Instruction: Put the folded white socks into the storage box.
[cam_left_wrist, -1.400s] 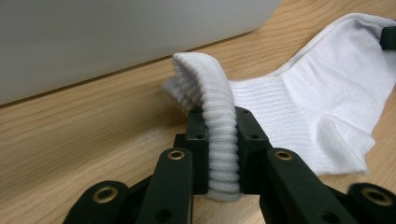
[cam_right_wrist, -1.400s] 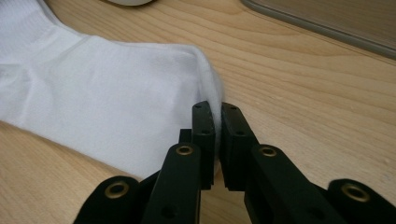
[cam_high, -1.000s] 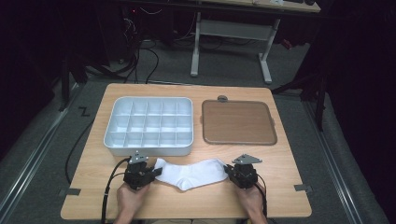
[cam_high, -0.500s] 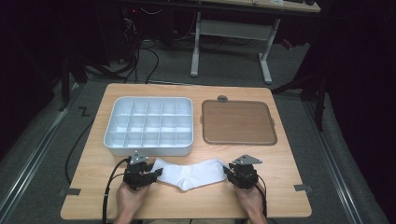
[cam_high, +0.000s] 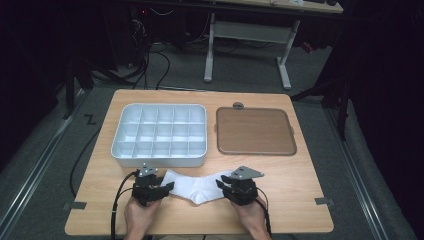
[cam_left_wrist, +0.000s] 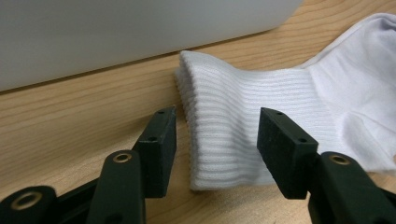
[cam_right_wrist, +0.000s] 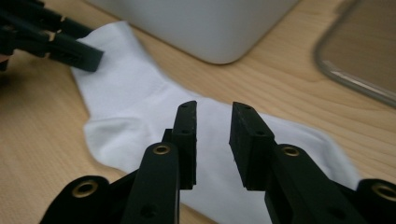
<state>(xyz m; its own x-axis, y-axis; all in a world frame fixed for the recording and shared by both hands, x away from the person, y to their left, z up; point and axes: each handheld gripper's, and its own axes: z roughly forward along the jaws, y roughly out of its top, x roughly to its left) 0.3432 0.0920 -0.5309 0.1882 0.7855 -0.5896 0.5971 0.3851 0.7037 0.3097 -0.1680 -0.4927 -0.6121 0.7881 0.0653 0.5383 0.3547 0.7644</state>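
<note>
At the frame's bottom, the left gripper (cam_left_wrist: 217, 149) straddled the white sock's (cam_high: 196, 185) cuff, fingers apart; the right gripper (cam_right_wrist: 212, 142) hovered narrowly parted above it.

- White sock (cam_high: 196, 186), ribbed at its cuff.
- Pale grey divided tray (cam_high: 159, 135).
- Brown mat (cam_high: 254, 131), grey-rimmed.
- Light wood-grain desk (cam_high: 300, 175).
- Black claws: left claw (cam_left_wrist: 217, 144), right claw (cam_right_wrist: 212, 140).
</note>
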